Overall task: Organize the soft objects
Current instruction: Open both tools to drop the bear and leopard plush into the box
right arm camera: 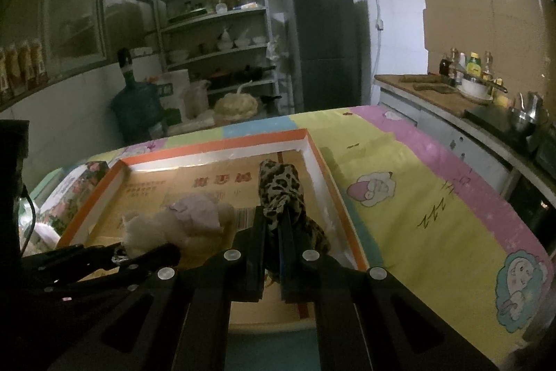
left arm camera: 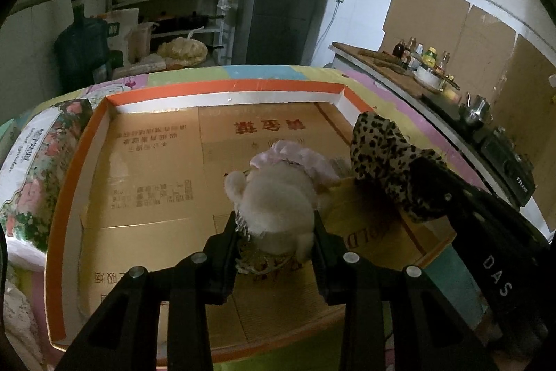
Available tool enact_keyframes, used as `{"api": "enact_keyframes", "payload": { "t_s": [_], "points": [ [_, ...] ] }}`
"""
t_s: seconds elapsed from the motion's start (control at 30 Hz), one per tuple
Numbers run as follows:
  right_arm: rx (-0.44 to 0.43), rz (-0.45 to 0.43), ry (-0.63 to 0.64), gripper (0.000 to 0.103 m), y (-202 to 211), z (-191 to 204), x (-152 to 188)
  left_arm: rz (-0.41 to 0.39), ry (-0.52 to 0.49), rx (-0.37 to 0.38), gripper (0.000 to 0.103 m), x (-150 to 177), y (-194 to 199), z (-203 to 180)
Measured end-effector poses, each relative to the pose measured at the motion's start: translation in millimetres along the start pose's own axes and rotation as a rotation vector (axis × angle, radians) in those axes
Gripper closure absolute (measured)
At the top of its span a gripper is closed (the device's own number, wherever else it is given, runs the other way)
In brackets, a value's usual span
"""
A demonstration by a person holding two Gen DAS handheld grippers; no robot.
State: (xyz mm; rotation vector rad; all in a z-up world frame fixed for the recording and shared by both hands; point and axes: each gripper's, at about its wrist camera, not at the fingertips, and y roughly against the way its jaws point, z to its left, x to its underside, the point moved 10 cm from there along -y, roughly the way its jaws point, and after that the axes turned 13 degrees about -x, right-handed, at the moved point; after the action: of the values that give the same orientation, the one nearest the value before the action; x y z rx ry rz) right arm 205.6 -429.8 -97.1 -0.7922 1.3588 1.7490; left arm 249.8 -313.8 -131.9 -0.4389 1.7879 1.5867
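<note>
White plush toy sits clamped between left jaws; leopard cloth pinched in right jaws.

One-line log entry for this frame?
left hand-held gripper: shut on white plush toy | right hand-held gripper: shut on leopard-print cloth | both over orange-rimmed tray

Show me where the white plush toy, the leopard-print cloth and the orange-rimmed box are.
white plush toy (left arm camera: 278,197), left wrist view, its furry body.
leopard-print cloth (right arm camera: 278,186), right wrist view, its upper folds.
orange-rimmed box (left arm camera: 243,85), left wrist view, far rim.
</note>
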Motion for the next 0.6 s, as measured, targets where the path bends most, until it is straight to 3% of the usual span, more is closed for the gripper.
{"api": "enact_keyframes", "payload": {
  "t_s": [0.4, 0.6],
  "points": [
    [-0.015, -0.013, 0.014, 0.094, 5.2, 3.7, -0.9, 0.002, 0.008, 0.046, 0.06, -0.8, 0.5, 0.8],
    [-0.018, -0.02, 0.02, 0.081, 9.3, 6.7, -3.3, -0.002, 0.018, 0.06, 0.049, -2.9, 4.2, 2.4]
  ]
}}
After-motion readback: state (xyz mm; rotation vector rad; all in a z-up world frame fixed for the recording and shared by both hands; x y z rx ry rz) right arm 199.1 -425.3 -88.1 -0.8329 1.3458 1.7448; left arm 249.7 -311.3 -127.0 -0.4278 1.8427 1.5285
